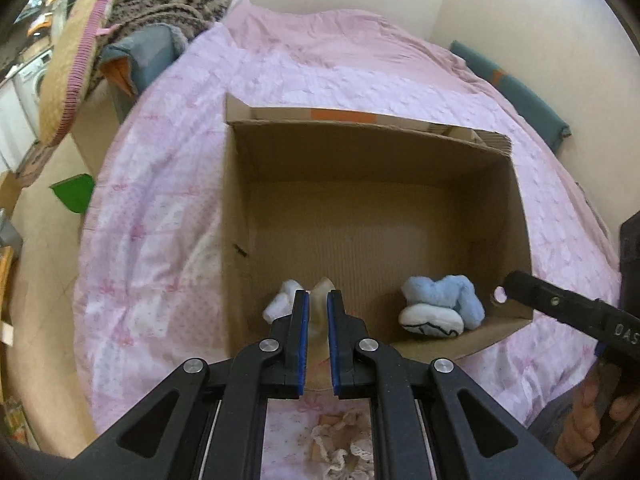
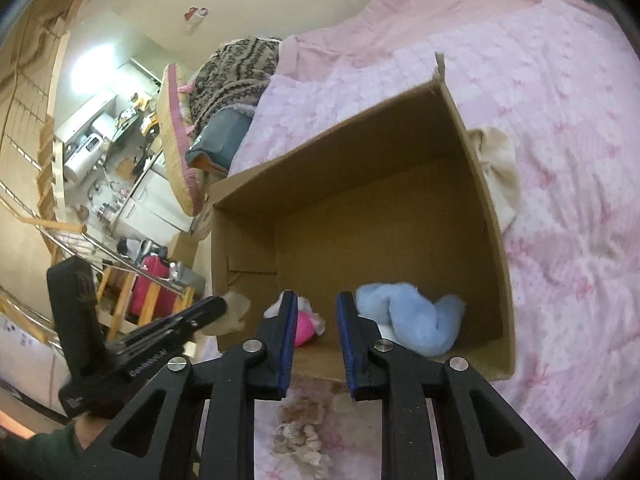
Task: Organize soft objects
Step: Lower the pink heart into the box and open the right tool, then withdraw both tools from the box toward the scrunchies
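An open cardboard box [image 1: 240, 184] lies on a pink bedspread [image 1: 168, 184]. In its near corner are a light blue fluffy piece [image 1: 444, 292] and a white sock with dark lines [image 1: 430, 320]. A white fluffy piece [image 1: 280, 300] and a pink one [image 2: 304, 326] lie by the near left wall. My left gripper [image 1: 318, 300] hangs over the box's near edge, shut on a beige cloth [image 1: 320, 300]. My right gripper [image 2: 316, 304] is over the same edge, jaws slightly apart with nothing between them. Its tip [image 1: 502, 292] shows by the box's right wall.
A cream cloth [image 2: 496, 168] lies on the bedspread against the box's outer wall. A lace-trimmed beige item [image 1: 340, 440] lies under the grippers. Folded blankets and a cushion [image 1: 160, 20] are piled at the bed's head. Walls border the bed; a kitchen area [image 2: 100, 140] lies beyond.
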